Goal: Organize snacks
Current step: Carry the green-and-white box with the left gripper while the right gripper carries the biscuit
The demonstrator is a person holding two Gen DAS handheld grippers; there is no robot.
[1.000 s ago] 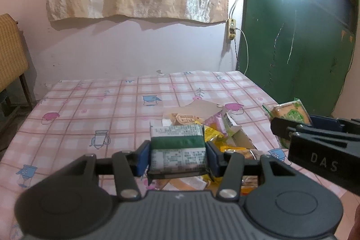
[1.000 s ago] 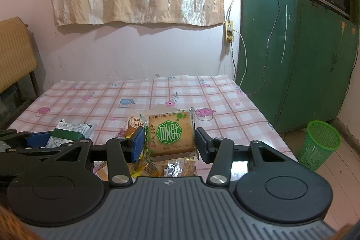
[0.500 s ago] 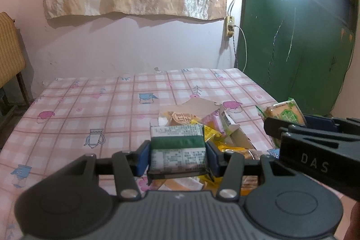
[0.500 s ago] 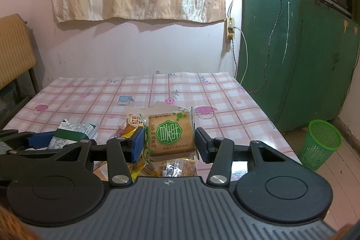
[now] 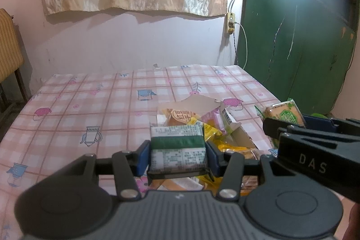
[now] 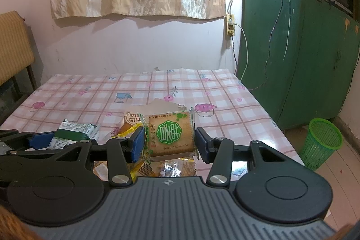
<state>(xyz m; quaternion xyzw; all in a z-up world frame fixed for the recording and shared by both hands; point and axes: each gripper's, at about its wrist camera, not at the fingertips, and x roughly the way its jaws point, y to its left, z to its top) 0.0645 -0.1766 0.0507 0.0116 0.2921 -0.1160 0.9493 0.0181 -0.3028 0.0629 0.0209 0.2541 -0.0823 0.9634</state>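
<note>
While both grippers are hovering over the counter point(image 5: 74, 109), each is carrying a snack.
Left gripper point(image 5: 177, 155) fingers are clamping a green-banded packet point(image 5: 178, 150); right gripper point(image 6: 169, 142) fingers are gripping a green-logo biscuit pack point(image 6: 171, 135), at its neighbour's three o'clock, above the open snack box point(image 5: 236, 127).

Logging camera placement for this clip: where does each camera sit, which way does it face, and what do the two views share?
Left wrist: on the left gripper, looking along its fingers across the table toward the wall; it is clamped on a green-and-white packet; the right gripper crosses at right.
Right wrist: on the right gripper, same heading; a green-label biscuit pack sits between its pads; the left gripper shows at left.
Shared: both packets, the open snack box, curtain, green cabinet.
</note>
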